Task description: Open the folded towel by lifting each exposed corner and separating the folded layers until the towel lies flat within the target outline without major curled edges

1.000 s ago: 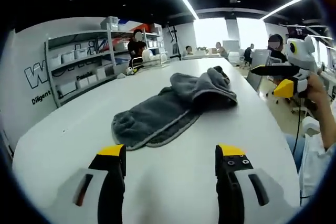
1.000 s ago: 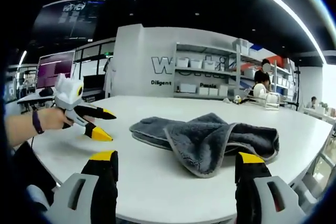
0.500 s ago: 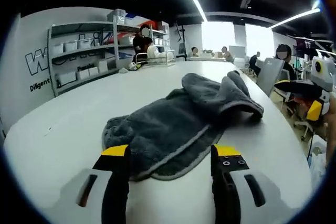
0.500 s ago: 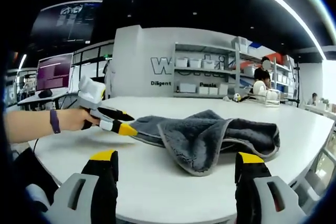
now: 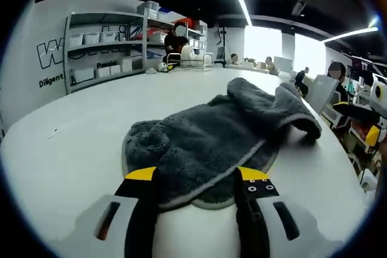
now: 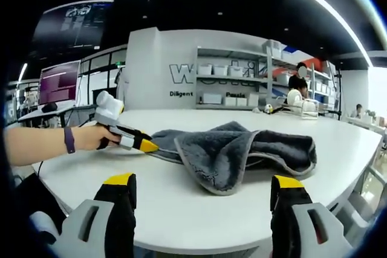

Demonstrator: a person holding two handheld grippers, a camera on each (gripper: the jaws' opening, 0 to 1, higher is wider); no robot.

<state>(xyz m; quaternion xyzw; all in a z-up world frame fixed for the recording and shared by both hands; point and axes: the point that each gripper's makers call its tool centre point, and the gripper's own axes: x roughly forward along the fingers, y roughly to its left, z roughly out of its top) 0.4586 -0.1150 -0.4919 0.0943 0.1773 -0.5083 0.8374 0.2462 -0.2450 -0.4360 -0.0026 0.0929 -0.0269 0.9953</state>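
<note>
In the left gripper view, left gripper [image 5: 196, 179] low at the near edge of the grey towel [image 5: 211, 137], 2 jaws spread to either side of the hem, nothing clamped. Crumpled and partly folded on the white surface [image 5: 72, 149], with a raised fold at the far end. In the right gripper view, right gripper [image 6: 202, 188] wide open and empty, short of the towel [image 6: 236, 149]. Farther off, left gripper [image 6: 142, 144] at the towel's edge, held by a hand [image 6: 91, 137]. Shelves [image 6: 233, 86] along the back wall.
</note>
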